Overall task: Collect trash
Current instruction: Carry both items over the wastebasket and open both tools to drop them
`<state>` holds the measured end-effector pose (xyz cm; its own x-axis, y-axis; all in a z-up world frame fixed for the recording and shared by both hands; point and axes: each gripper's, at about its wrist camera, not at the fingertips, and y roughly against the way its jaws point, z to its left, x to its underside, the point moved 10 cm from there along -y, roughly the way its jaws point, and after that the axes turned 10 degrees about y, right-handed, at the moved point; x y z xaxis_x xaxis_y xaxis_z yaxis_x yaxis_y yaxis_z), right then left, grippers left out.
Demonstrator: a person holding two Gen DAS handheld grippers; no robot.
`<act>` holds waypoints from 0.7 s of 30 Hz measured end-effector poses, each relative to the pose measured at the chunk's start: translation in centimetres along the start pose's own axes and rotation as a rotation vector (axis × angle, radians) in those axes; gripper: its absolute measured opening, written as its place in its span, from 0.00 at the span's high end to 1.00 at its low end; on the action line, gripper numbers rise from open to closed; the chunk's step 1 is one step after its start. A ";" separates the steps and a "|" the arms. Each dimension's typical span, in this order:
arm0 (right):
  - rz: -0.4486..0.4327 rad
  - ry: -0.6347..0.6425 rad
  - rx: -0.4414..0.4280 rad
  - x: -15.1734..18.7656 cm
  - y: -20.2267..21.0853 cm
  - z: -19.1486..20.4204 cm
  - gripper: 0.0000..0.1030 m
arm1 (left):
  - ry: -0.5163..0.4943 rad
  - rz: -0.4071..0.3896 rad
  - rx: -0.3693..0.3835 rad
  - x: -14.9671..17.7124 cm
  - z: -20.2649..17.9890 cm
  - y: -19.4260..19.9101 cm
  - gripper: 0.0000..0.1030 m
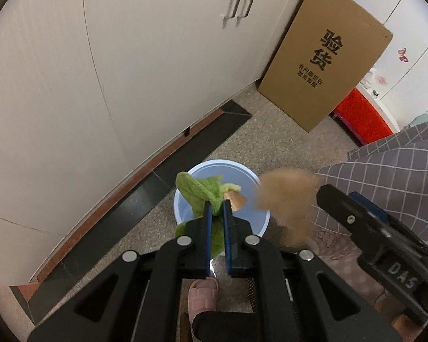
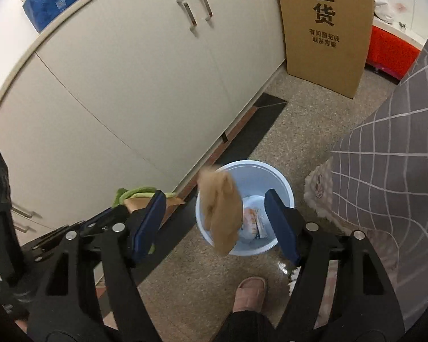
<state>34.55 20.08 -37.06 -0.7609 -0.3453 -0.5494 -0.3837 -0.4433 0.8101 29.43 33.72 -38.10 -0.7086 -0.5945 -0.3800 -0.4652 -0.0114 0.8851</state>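
Two pieces remain outside the blue bin, which already holds crumpled wrappers. Right gripper fingers are spread wide; a blurred tan scrap hangs mid-frame between them, above the bin, apparently falling. Left gripper fingers pinch green leafy trash over the bin, centre frame.

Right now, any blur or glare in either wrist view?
Left wrist: brown scrap is motion-smeared, everything else sharp, including the green scrap in the left gripper; cupboard edges bow from fisheye. Right wrist: same brown scrap blurred over the bin, between the open right gripper fingers; small floor glare near the bin.
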 end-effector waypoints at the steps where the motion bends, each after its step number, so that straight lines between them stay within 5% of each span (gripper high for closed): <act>1: 0.010 -0.005 0.012 0.3 -0.5 -0.4 0.31 | 0.002 0.004 -0.002 0.0 0.1 -0.3 0.93; 16: 0.063 -0.084 0.058 3.0 -2.0 -2.9 0.31 | -0.013 0.066 -0.014 1.4 -0.3 -3.4 0.93; 21: -0.008 -0.125 0.058 2.1 -0.4 -3.6 0.31 | -0.032 0.052 -0.004 0.6 -1.9 -3.5 0.91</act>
<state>34.98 16.58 -39.26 -0.8153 -0.2347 -0.5294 -0.4171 -0.3960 0.8180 31.69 31.88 -40.87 -0.7484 -0.5681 -0.3423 -0.4258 0.0158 0.9047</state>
